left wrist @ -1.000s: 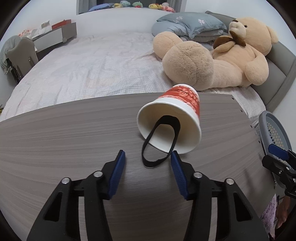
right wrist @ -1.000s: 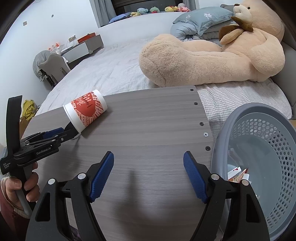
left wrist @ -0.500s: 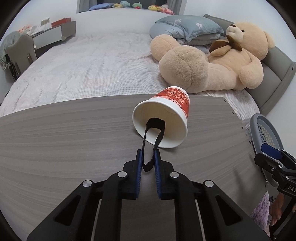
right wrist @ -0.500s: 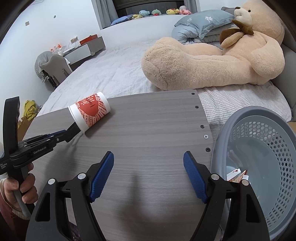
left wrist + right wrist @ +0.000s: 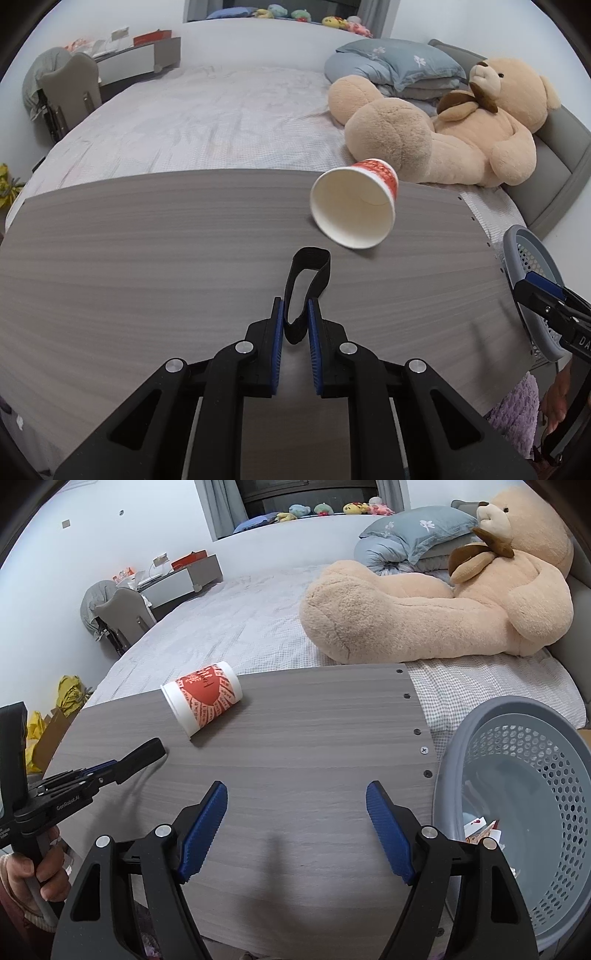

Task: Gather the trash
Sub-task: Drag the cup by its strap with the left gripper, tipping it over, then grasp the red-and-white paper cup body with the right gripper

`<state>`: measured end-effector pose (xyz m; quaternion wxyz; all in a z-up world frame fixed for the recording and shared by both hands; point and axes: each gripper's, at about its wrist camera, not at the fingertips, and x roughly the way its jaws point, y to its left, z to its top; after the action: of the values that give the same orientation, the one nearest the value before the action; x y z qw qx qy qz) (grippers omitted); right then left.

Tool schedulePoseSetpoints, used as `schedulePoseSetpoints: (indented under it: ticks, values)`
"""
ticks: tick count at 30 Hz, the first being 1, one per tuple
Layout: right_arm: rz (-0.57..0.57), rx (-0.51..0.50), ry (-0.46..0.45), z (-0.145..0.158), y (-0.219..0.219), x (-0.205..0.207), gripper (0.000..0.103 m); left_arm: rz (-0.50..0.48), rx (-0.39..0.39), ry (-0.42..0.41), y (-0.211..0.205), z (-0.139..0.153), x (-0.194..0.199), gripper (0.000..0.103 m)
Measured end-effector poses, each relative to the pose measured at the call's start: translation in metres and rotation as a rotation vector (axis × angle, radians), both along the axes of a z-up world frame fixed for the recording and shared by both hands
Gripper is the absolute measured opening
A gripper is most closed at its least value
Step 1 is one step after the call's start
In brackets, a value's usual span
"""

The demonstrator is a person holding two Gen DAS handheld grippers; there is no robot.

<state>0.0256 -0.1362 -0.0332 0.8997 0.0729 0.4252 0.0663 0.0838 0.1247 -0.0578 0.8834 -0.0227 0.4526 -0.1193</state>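
Black elastic band [image 5: 308, 280] pinched in left claw [image 5: 295, 325], loop pointing forward; right claw [image 5: 295, 827] wide, empty

Both wrist cameras looked low across the desk [image 5: 147, 266] toward the bed [image 5: 240, 627]; the right sat nearer the desk's right edge, and both shared the paper cup [image 5: 201, 698].

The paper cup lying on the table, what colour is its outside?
Red pattern on white paper cup, clearest in the right wrist view.
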Motion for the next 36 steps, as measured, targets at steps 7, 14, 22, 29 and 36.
schedulePoseSetpoints:
  ticks: [7, 14, 22, 29, 36]
  values:
    - [0.048, 0.001, -0.021, 0.006, 0.019, 0.009, 0.074, 0.063, 0.025, -0.002, 0.024, -0.007, -0.012, 0.014]
    - [0.158, 0.014, -0.072, 0.019, 0.043, 0.04, 0.082, 0.117, 0.024, -0.01, 0.039, -0.007, -0.01, 0.014]
    - [0.291, -0.005, -0.075, 0.024, 0.062, 0.084, 0.086, 0.153, 0.03, 0.007, 0.044, -0.01, -0.004, 0.014]
    - [0.44, -0.024, -0.03, 0.019, 0.083, 0.121, 0.086, 0.182, 0.037, 0.024, 0.045, -0.009, 0.009, 0.014]
    - [0.534, -0.015, 0.01, 0.006, 0.092, 0.149, 0.086, 0.199, 0.037, 0.041, 0.043, -0.012, 0.021, 0.014]
